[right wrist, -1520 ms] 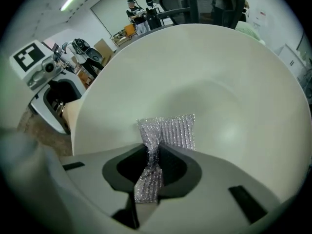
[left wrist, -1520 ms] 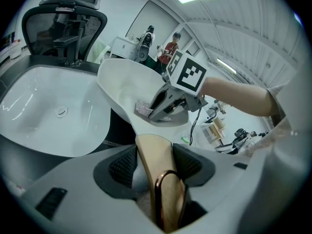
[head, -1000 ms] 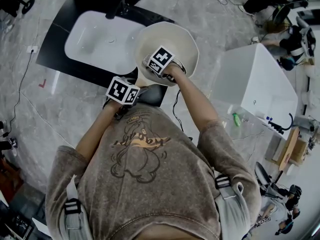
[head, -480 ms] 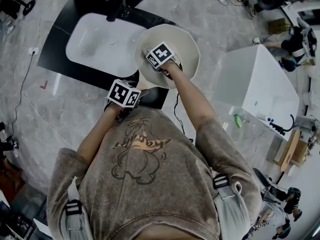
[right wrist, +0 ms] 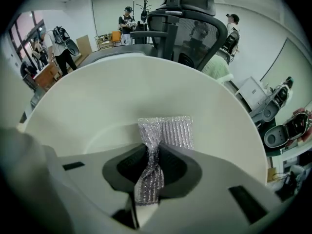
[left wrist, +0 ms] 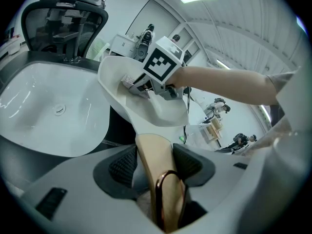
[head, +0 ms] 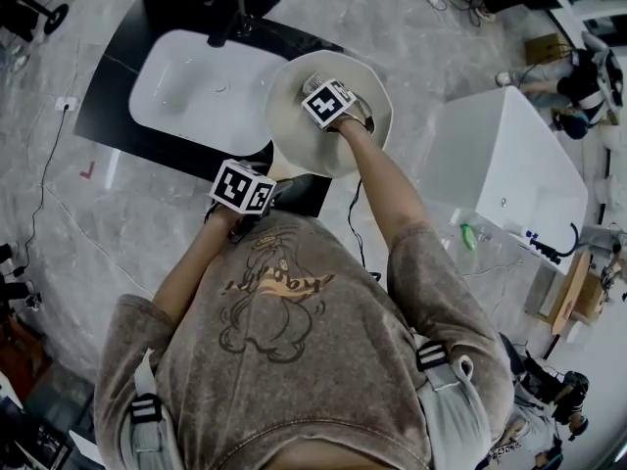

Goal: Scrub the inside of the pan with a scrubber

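Note:
A cream pan (head: 294,140) is tilted over the black counter beside the sink. Its tan wooden handle (left wrist: 152,152) with a copper hanging loop lies between the pads of my left gripper (left wrist: 155,162), which is shut on it. In the head view the left gripper (head: 245,186) sits just below the pan. My right gripper (head: 327,102) is inside the pan, shut on a silver mesh scrubber (right wrist: 165,132). The scrubber's free end lies flat against the pan's inner wall (right wrist: 112,96). From the left gripper view the scrubber (left wrist: 130,81) touches the upper left of the pan's inside.
A white sink basin (head: 186,81) set in a black counter (head: 108,96) lies left of the pan. A white box-shaped unit (head: 505,169) stands to the right. A black office chair (right wrist: 187,13) is behind the pan, with people further back.
My right gripper with the scrubber has slid up and to the right across the pan's inside. The left gripper and the handle have stayed almost still.

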`<action>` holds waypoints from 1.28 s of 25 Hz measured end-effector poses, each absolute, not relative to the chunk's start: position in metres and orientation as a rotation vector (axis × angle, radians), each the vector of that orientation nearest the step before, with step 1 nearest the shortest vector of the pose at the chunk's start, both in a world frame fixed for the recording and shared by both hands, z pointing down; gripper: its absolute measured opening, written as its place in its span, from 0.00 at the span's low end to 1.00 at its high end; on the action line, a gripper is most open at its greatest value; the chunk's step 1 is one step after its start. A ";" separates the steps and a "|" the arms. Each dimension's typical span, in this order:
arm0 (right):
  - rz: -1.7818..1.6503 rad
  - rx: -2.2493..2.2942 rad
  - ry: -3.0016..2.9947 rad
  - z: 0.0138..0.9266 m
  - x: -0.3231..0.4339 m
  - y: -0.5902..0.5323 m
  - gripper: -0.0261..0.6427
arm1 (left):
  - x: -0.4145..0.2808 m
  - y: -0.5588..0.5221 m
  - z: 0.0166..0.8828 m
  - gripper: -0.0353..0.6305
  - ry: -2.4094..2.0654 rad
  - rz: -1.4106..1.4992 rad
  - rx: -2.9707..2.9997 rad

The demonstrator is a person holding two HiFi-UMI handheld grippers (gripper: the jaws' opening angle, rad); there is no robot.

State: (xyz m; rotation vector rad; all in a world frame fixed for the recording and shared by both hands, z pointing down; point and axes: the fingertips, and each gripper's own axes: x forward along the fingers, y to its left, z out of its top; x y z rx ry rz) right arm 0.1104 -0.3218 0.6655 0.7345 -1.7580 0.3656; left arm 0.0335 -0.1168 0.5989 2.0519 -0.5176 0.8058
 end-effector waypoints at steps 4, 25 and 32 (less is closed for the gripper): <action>0.398 0.753 -1.784 0.668 0.119 -0.325 0.17 | 0.033 -0.117 0.601 0.41 -0.516 0.811 2.050; 0.346 0.806 -1.826 0.658 0.131 -0.307 0.17 | 0.021 -0.135 0.570 0.32 -0.637 0.767 2.107; 0.439 0.965 -1.986 0.611 0.123 -0.306 0.17 | 0.008 -0.166 0.552 0.08 -0.756 0.637 2.117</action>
